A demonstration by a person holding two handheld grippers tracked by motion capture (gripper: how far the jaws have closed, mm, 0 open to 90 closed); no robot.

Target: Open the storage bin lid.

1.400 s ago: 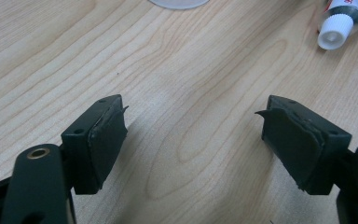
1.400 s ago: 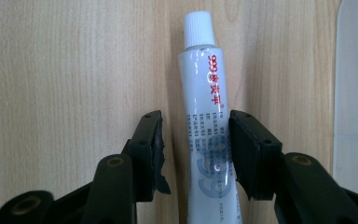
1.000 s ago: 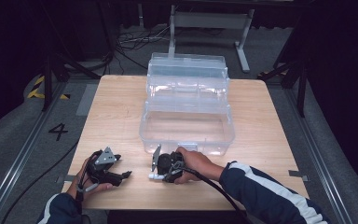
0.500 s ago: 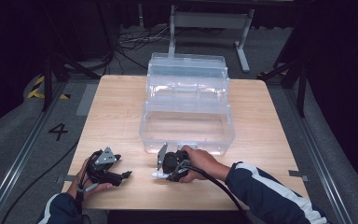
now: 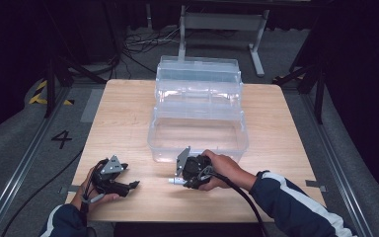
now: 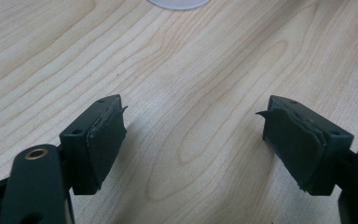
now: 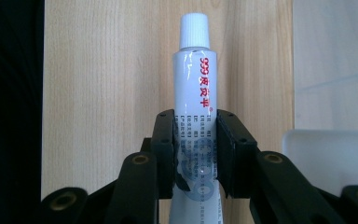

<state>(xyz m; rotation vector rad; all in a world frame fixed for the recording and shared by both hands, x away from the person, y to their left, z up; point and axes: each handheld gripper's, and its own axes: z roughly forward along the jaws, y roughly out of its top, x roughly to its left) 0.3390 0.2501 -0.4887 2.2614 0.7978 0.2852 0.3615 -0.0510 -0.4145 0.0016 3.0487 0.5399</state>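
**Tube gripped, lifted off table near box**

Right gripper clenched on white tube, pads pinching lower body, cap end pointing ahead. Compared with a second ago: shifted rightward along the table's near edge and raised a little, tube with it. In high view, cap tip poking out left of the hand, just in front of clear plastic box. Box open, tiers stepped back, bottom tray looks empty. Left gripper unmoved, resting on wood, jaws released, nothing between pads. Likely meaning: pickup done, carry into box next.
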